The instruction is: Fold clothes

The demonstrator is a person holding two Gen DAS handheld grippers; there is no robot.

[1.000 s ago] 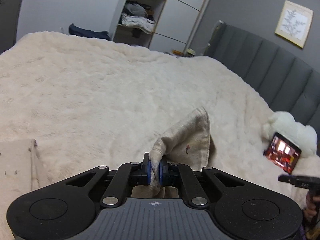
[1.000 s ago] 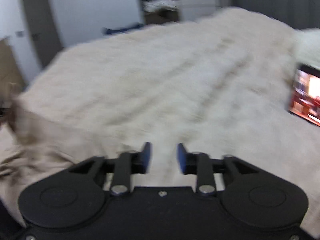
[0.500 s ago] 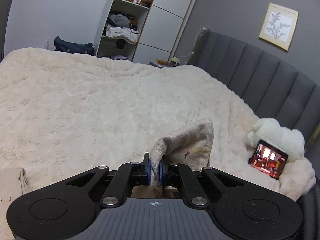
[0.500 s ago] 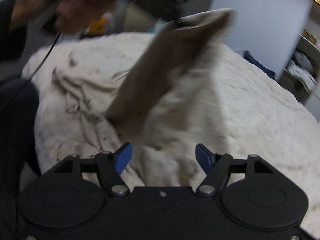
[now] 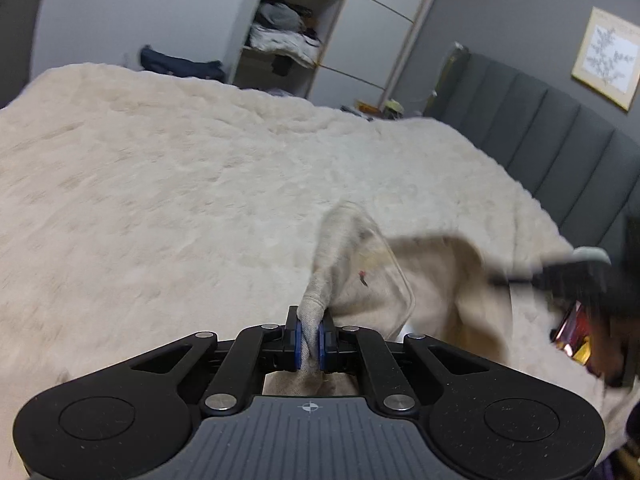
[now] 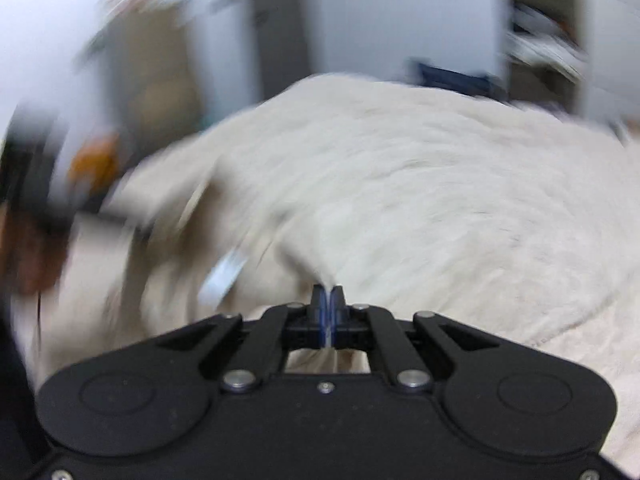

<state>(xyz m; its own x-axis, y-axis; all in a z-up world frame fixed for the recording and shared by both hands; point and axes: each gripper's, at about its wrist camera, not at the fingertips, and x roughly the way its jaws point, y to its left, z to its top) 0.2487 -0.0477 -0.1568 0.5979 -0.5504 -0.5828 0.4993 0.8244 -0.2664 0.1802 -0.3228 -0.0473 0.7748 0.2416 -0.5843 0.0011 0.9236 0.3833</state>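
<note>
Since a second ago the right gripper (image 6: 329,312) has swung across and is closing on the beige garment (image 5: 432,280). Left gripper (image 5: 309,338) pinches another bunched edge (jaws easing open) above the fluffy blanket (image 5: 160,200). Best keep both corners taut.

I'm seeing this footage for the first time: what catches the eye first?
A beige garment hangs bunched between the fingers of the left gripper, whose jaws are opening, low in the left wrist view. Behind it spreads a fluffy cream blanket over the bed. In the blurred right wrist view the right gripper is closing on a thin fold of the pale cloth.
</note>
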